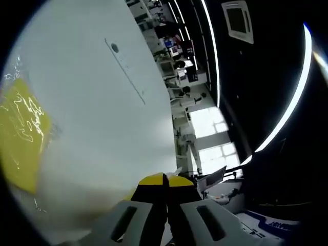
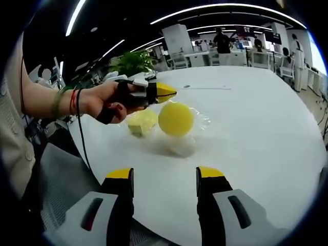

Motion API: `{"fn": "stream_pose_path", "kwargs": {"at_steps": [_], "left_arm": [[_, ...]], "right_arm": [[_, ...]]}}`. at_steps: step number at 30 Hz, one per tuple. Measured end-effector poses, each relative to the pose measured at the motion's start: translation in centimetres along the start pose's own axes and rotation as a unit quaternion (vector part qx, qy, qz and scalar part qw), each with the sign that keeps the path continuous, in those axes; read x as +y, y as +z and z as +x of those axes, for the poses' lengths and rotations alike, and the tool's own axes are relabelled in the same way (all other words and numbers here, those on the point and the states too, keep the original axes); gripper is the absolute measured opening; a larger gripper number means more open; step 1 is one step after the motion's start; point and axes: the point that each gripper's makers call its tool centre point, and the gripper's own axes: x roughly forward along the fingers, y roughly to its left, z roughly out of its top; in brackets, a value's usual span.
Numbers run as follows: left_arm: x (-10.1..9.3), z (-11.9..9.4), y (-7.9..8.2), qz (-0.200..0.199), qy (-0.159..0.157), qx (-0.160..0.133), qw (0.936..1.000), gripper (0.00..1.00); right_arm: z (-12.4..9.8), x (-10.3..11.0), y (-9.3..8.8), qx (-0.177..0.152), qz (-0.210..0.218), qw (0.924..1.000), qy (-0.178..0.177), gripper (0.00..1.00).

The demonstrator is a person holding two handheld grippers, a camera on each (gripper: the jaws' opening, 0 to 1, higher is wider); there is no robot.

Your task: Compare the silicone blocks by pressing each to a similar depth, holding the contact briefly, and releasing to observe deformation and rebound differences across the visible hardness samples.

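Note:
A round bright yellow silicone block point(image 2: 176, 119) sits on crinkled clear plastic on the white table point(image 2: 256, 133). A paler yellow block point(image 2: 142, 123) lies just left of it. My left gripper point(image 2: 168, 93), held in a person's hand, hovers shut just above and left of the round block, apart from it. In the left gripper view its jaws point(image 1: 165, 180) meet tip to tip with nothing between them, and a yellow sample in clear plastic point(image 1: 20, 133) lies at the far left. My right gripper point(image 2: 165, 174) stands open near the table's front edge, short of the blocks.
The person's forearm with a red and green wristband point(image 2: 69, 101) reaches in from the left. A grey chair point(image 2: 66, 169) stands by the near table edge. A potted plant point(image 2: 132, 62), desks and people point(image 2: 223, 41) lie beyond the table.

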Motion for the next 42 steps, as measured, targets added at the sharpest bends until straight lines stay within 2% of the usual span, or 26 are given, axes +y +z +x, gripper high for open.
{"fn": "stream_pose_path", "kwargs": {"at_steps": [3, 7, 8, 9, 13, 18, 24, 27, 28, 29, 30, 31, 32, 33, 34, 35, 36, 37, 39, 42], "left_arm": [[-0.5, -0.7, 0.3, 0.02, -0.002, 0.001, 0.9998, 0.0], [-1.4, -2.1, 1.1, 0.071, -0.004, 0.005, 0.9975, 0.0], [-1.8, -2.4, 1.0, 0.085, -0.013, 0.014, 0.9962, 0.0], [-2.0, -2.9, 1.5, 0.101, -0.005, 0.009, 0.9948, 0.0], [-3.5, -4.4, 2.0, 0.141, -0.019, 0.018, 0.9897, 0.0], [-4.8, -6.2, 2.8, 0.177, -0.025, 0.027, 0.9836, 0.0], [-6.2, -7.9, 3.2, 0.193, -0.039, 0.045, 0.9793, 0.0], [-7.1, -9.0, 3.6, 0.198, -0.052, 0.048, 0.9776, 0.0], [-7.3, -9.2, 3.9, 0.204, -0.051, 0.041, 0.9768, 0.0], [-8.0, -9.4, 3.6, 0.206, -0.062, 0.054, 0.975, 0.0], [-8.2, -9.6, 4.0, 0.218, -0.058, 0.044, 0.9731, 0.0], [-8.6, -9.8, 3.8, 0.217, -0.065, 0.055, 0.9726, 0.0], [-9.1, -10.0, 3.7, 0.227, -0.073, 0.059, 0.9694, 0.0], [-9.2, -10.1, 4.1, 0.232, -0.066, 0.05, 0.9692, 0.0], [-9.9, -10.3, 3.7, 0.228, -0.083, 0.067, 0.9679, 0.0], [-10.0, -10.4, 4.1, 0.238, -0.076, 0.053, 0.9669, 0.0], [-10.4, -10.5, 3.9, 0.231, -0.084, 0.064, 0.9671, 0.0], [-10.6, -10.7, 4.2, 0.233, -0.083, 0.056, 0.9674, 0.0], [-11.0, -10.8, 4.1, 0.221, -0.094, 0.063, 0.9686, 0.0], [-11.1, -11.0, 4.5, 0.222, -0.089, 0.063, 0.9691, 0.0]], "right_arm": [[-0.2, 0.3, 0.5, -0.004, -0.005, 1.0, 0.0, 0.44], [-0.4, 1.0, 1.5, -0.011, -0.017, 0.9998, 0.0, 0.45], [-0.4, 1.1, 1.6, -0.012, -0.02, 0.9997, 0.0, 0.45], [-0.4, 1.4, 1.9, -0.013, -0.023, 0.9996, 0.001, 0.45], [0.0, 2.3, 2.9, -0.019, -0.037, 0.9991, 0.009, 0.45], [0.5, 3.5, 4.0, -0.027, -0.051, 0.9981, 0.02, 0.46], [0.9, 4.7, 5.6, -0.035, -0.078, 0.9957, 0.036, 0.49], [0.9, 5.1, 6.6, -0.041, -0.089, 0.9944, 0.039, 0.5], [0.9, 5.1, 6.9, -0.044, -0.092, 0.994, 0.041, 0.5], [0.9, 5.4, 7.4, -0.047, -0.098, 0.9931, 0.045, 0.51], [0.9, 5.4, 7.7, -0.047, -0.104, 0.9923, 0.048, 0.51], [0.9, 5.5, 7.9, -0.047, -0.11, 0.9915, 0.05, 0.52], [0.9, 5.5, 8.2, -0.046, -0.116, 0.9909, 0.051, 0.53], [1.0, 5.4, 8.6, -0.047, -0.124, 0.9899, 0.051, 0.53], [1.0, 5.4, 8.8, -0.048, -0.127, 0.9894, 0.053, 0.54], [1.0, 5.3, 9.1, -0.046, -0.129, 0.989, 0.056, 0.54], [1.0, 5.2, 9.2, -0.044, -0.134, 0.9885, 0.055, 0.54], [1.0, 5.1, 9.5, -0.042, -0.143, 0.9872, 0.056, 0.55], [1.0, 5.0, 9.9, -0.039, -0.15, 0.9859, 0.064, 0.56], [1.1, 5.0, 10.3, -0.025, -0.176, 0.9809, 0.079, 0.58]]}}
